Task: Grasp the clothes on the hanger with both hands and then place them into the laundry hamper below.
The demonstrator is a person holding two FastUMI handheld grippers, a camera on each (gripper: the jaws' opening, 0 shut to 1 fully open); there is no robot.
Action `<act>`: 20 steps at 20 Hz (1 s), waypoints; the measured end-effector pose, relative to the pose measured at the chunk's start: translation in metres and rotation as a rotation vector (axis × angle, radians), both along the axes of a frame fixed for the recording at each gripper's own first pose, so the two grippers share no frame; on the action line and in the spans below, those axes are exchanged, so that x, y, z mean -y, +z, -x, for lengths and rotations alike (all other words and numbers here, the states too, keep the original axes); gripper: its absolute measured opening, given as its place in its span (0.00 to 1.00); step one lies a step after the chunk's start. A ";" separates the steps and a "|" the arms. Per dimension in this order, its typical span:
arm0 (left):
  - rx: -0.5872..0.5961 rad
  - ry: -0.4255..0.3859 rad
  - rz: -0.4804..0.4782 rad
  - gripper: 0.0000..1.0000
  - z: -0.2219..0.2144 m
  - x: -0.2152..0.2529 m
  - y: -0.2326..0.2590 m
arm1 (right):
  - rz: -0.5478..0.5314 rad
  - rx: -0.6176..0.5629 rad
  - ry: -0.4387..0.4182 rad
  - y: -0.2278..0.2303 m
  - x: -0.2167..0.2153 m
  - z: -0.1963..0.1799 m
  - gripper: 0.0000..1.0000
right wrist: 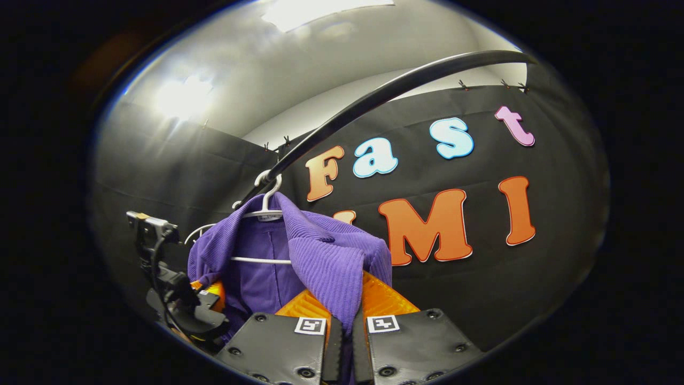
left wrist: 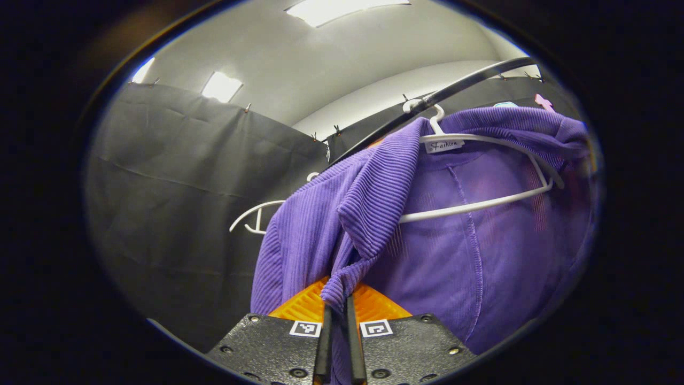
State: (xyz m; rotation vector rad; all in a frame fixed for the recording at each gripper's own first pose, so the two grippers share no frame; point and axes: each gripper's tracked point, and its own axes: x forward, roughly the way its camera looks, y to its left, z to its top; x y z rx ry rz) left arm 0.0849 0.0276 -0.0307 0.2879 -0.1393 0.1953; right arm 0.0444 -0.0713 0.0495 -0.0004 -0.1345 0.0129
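1. Left gripper [left wrist: 337, 313]: jaws nearly closed, pinching a fold of the purple garment [left wrist: 470, 256] just ahead of it.
2. Right gripper [right wrist: 342, 321]: same, clamped on the garment's other front edge, straight ahead of its fingers.
3. Garment hangs above/ahead of both grippers, on the white hanger [left wrist: 497, 200], hook over the black rail [left wrist: 454, 88].
4. Judged: two-handed grasp done. Left: slide garment off hanger, lower into hamper.
5. Second hanger [left wrist: 251, 216] beyond, bare.
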 end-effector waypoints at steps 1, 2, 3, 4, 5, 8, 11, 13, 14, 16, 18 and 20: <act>0.003 -0.006 0.001 0.12 0.007 -0.005 0.011 | -0.002 0.002 -0.004 0.000 0.000 -0.001 0.15; 0.007 -0.006 0.006 0.09 0.012 -0.011 0.022 | -0.003 0.006 -0.006 0.001 0.000 -0.002 0.15; 0.020 0.000 0.015 0.10 0.019 -0.019 0.035 | -0.002 0.012 -0.009 0.002 0.000 -0.003 0.15; 0.035 0.006 0.024 0.08 0.022 -0.025 0.048 | 0.000 0.019 -0.014 0.004 0.002 -0.005 0.15; 0.042 0.011 0.028 0.07 0.023 -0.031 0.057 | 0.001 0.025 -0.017 0.007 0.005 -0.007 0.15; 0.066 0.017 0.033 0.07 0.019 -0.047 0.087 | 0.001 0.042 -0.032 0.014 0.011 -0.009 0.15; 0.119 -0.003 0.076 0.12 0.011 -0.060 0.122 | 0.004 0.056 -0.051 0.024 0.021 -0.011 0.15; 0.142 -0.013 0.065 0.07 0.000 -0.071 0.132 | -0.004 0.066 -0.057 0.032 0.027 -0.016 0.15; 0.134 -0.007 0.021 0.09 -0.007 -0.076 0.131 | -0.009 0.067 -0.056 0.034 0.030 -0.018 0.15; 0.140 -0.023 0.018 0.12 -0.021 -0.076 0.130 | -0.017 0.070 -0.058 0.034 0.032 -0.024 0.15; 0.176 -0.031 0.068 0.09 -0.027 -0.082 0.132 | -0.018 0.067 -0.061 0.033 0.030 -0.020 0.15; 0.201 -0.038 0.139 0.08 -0.038 -0.086 0.126 | -0.017 0.069 -0.065 0.036 0.031 -0.026 0.15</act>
